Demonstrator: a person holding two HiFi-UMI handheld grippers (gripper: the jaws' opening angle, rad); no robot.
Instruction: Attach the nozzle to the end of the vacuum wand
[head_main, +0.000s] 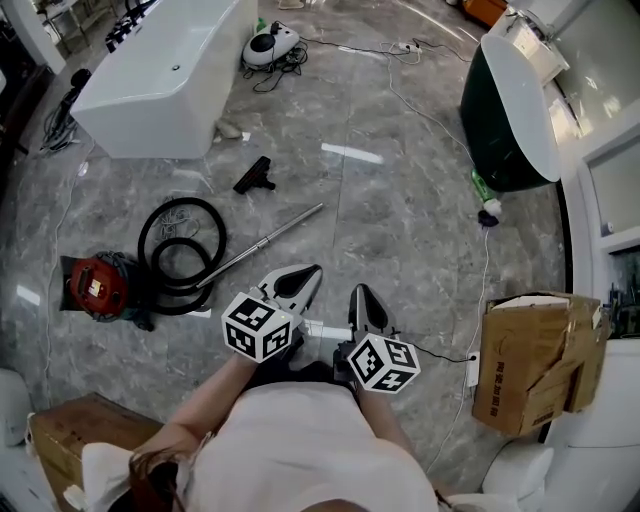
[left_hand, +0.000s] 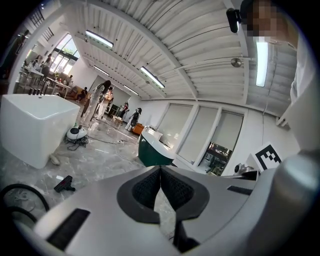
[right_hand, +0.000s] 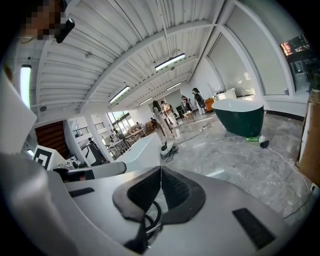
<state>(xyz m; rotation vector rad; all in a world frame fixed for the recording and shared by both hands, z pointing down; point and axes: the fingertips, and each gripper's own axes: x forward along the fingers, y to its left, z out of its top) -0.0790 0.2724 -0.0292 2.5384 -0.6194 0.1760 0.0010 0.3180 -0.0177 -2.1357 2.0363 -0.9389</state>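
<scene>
Head view: I am holding my left tongs (head_main: 308, 272) and right tongs (head_main: 360, 293) side by side over the grey floor (head_main: 400, 220), each pair pressed together and pinching nothing. The black nozzle (head_main: 255, 175) is lying on the floor well ahead of them, near the white bathtub (head_main: 170, 70). The metal vacuum wand (head_main: 265, 242) is lying slantwise between nozzle and tongs, its lower end crossing the coiled black hose (head_main: 183, 205) beside the red canister (head_main: 97, 285). A green bathtub (head_main: 490, 130) and a cardboard box (head_main: 535, 365) are standing off to my right.
</scene>
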